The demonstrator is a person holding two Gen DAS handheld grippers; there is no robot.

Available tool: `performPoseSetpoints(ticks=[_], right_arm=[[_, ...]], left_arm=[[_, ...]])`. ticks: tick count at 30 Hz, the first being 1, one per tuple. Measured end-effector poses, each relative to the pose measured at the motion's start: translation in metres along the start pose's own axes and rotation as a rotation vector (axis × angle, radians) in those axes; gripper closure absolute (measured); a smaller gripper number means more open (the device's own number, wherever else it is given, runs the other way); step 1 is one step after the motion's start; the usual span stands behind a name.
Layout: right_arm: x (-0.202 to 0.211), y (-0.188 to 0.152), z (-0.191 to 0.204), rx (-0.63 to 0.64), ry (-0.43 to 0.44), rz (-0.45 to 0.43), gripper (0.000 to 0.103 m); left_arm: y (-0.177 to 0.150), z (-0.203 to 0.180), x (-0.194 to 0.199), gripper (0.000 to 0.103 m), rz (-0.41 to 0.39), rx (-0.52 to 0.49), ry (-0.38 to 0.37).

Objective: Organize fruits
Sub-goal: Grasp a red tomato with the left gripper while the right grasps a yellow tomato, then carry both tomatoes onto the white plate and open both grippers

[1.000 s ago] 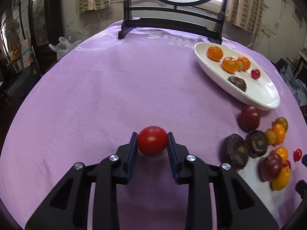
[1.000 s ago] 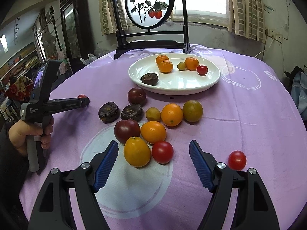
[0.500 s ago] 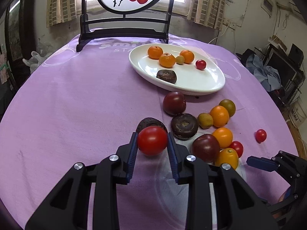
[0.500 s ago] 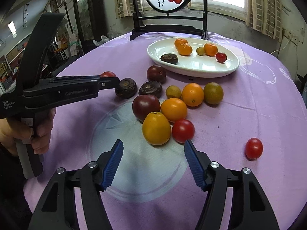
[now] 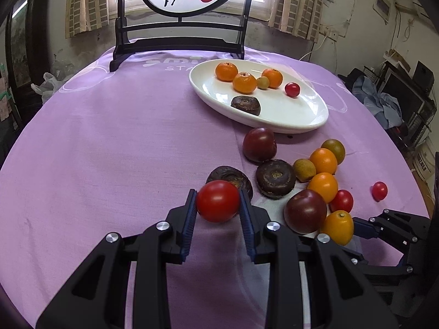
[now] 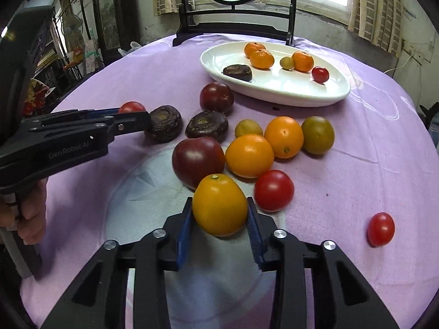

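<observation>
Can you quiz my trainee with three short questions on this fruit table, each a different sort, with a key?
1. True or false: the left hand-held gripper holds a red tomato.
2. Multiple choice: the right hand-held gripper is closed around A) a dark plum, B) a yellow-orange tomato, C) a mandarin.
3. Fill in: the white plate holds three mandarins, a small greenish fruit, a dark wrinkled fruit and one small ___ tomato.

Key: 1 true; 2 B; 3 red.
</observation>
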State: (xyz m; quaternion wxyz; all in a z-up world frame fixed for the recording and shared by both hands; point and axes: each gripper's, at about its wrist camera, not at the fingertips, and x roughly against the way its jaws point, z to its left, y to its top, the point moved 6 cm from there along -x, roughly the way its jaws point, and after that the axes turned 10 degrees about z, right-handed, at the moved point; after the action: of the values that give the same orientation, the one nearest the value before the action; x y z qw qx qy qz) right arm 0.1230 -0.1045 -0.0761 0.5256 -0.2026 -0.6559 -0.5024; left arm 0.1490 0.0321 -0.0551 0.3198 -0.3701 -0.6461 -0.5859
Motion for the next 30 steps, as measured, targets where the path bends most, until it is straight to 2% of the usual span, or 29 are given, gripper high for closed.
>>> performPoseSetpoints(ticks=[4, 10, 17, 21, 24, 30], right_arm=[[0.011, -0.003, -0.005, -0.010, 0.010, -0.027, 0.066], [0.053, 0.014, -0.018, -0.070, 0.022, -0.174, 0.066], [0.077, 0.056, -0.031, -0.063, -0.047, -0.275, 0.066], [0.063, 0.087, -0.042, -0.069, -0.080, -0.272, 0.066], [0.042, 0.105, -0.053, -0.090, -0.102, -0.233, 0.066], [0.006, 0.124, -0.064, -0.096, -0.117, -0.174, 0.066]], left_arm=[[-0.001, 0.001, -0.002, 0.073, 0.006, 0.003, 0.012], [0.006, -0.006, 0.017, 0.073, -0.013, 0.003, -0.018], [0.065, -0.025, 0.034, 0.073, -0.055, -0.038, -0.015], [0.098, -0.031, 0.014, 0.073, -0.039, -0.011, -0.010], [0.117, -0.030, -0.010, 0.073, -0.015, 0.016, 0.023], [0.140, -0.031, -0.047, 0.073, 0.029, 0.019, 0.057]])
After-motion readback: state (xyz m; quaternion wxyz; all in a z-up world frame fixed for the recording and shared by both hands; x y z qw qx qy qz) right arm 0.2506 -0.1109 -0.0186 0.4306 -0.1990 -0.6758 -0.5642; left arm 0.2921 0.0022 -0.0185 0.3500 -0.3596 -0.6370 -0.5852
